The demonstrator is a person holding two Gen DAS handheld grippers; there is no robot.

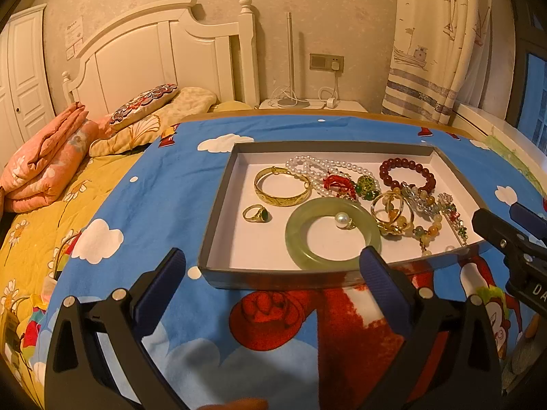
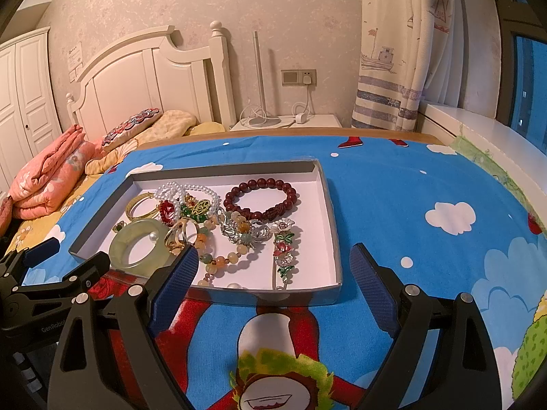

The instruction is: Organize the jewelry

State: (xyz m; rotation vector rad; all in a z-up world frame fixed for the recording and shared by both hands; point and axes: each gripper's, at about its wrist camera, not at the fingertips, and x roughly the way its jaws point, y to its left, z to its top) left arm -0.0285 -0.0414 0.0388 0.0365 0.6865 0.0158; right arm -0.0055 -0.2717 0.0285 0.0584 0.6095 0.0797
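A shallow grey tray (image 1: 218, 198) with a white floor lies on the blue cartoon cloth; it also shows in the right wrist view (image 2: 333, 225). In it lie a jade bangle (image 1: 297, 239), a gold bangle (image 1: 273, 198), a gold ring with a green stone (image 1: 256, 213), a pearl necklace (image 1: 324, 165), a dark red bead bracelet (image 1: 407, 172), a pearl ring (image 1: 343, 220) and a flower hairpin (image 2: 283, 253). My left gripper (image 1: 273, 290) is open and empty just before the tray's near wall. My right gripper (image 2: 273, 283) is open and empty at the tray's near right corner.
The blue cloth (image 2: 410, 198) covers a wooden table. A bed with pink folded quilt (image 1: 44, 171) and pillows lies to the left. A nightstand with a lamp (image 1: 290, 102) stands behind. A curtain (image 2: 403, 51) and windowsill are at the right.
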